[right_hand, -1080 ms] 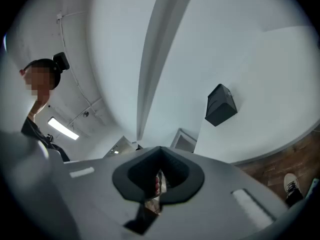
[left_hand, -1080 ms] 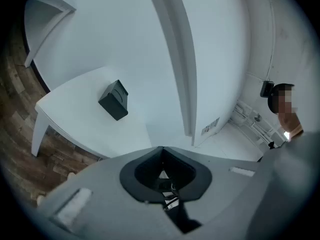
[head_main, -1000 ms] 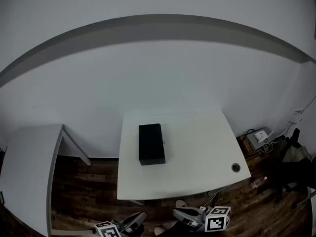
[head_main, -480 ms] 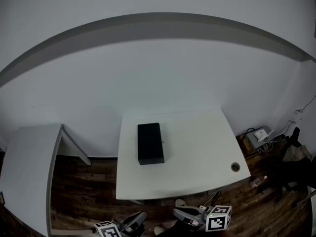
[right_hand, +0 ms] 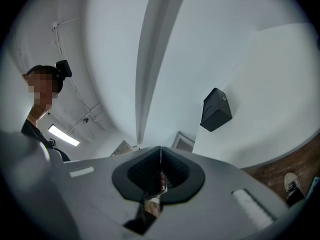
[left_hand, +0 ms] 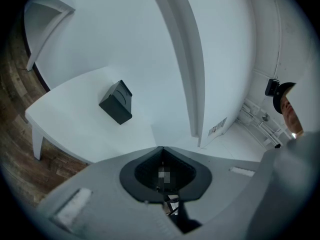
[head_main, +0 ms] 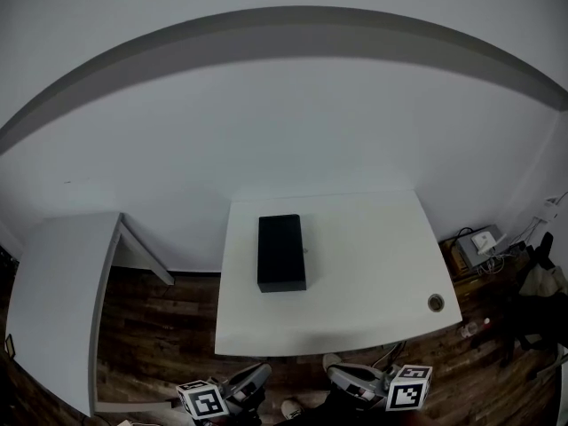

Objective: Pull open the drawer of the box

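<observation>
Both hands are held low at the bottom of the head view, over the wood floor and short of the near edge of the white surface. The left tongs point up and to the right toward that edge, and their marker cube trails behind. The right tongs lie beside them and angle inward the other way, with their own cube at the back. Each tool is rolled onto its side: the floor lies along the left of the left gripper view and at the lower right of the right gripper view. In those views the left tongs are clenched, pads meeting in one thin seam with nothing between them. The right tongs are clenched on nothing in the same way. The black box lies flat on the left half of the surface, nearer its far edge than its near edge and well apart from both tools. Its long axis runs from the near edge toward the far edge, parallel to the left edge, and one short end faces the person. Which end carries the drawer cannot be told. A cable hole sits near the right near corner. A second white table stands apart, off the left edge.
</observation>
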`<action>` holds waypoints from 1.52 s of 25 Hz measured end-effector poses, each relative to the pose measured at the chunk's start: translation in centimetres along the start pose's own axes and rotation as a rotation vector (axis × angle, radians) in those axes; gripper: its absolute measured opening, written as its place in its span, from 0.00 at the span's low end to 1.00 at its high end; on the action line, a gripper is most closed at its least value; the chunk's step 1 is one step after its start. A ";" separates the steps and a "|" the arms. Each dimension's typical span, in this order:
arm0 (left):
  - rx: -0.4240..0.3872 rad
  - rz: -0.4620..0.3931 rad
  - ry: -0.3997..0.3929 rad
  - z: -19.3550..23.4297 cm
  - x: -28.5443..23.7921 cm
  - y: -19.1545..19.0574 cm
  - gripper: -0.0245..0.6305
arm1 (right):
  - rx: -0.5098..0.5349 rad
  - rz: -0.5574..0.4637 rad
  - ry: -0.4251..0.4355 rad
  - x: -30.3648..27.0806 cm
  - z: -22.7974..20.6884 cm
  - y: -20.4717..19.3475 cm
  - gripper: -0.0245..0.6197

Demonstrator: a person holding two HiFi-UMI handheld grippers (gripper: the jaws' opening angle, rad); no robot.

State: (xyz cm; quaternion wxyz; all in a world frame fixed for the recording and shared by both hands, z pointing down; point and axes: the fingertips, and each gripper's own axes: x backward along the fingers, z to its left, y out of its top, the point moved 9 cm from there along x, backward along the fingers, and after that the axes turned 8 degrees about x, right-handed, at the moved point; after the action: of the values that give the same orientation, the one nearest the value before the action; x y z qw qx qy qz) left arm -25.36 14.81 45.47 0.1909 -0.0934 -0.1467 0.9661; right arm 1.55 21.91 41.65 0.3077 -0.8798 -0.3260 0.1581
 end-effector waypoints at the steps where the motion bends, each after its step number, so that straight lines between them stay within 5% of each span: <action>1: -0.002 -0.011 0.014 0.2 -0.4 0.7 0.05 | -0.002 -0.002 -0.003 0.1 -0.3 0.4 0.05; 10: -0.037 -0.107 0.204 4.4 -6.0 8.4 0.08 | -0.030 -0.008 -0.013 0.6 -4.2 4.5 0.07; 23: -0.284 -0.017 0.587 10.0 -15.2 20.4 0.15 | -0.109 0.021 -0.028 0.9 -10.7 9.7 0.08; 33: -0.271 0.055 0.708 12.6 -18.2 22.6 0.15 | -0.149 0.046 -0.028 0.4 -14.3 12.2 0.08; 38: -0.250 0.066 0.704 12.9 -18.4 22.6 0.16 | -0.157 0.070 -0.010 0.0 -15.6 13.1 0.09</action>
State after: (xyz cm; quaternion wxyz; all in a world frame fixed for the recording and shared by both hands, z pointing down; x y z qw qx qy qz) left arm -19.37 -15.65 52.65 0.1853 -0.4473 -0.1859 0.8550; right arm 15.25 7.22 45.11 0.2303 -0.9112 -0.3082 0.1471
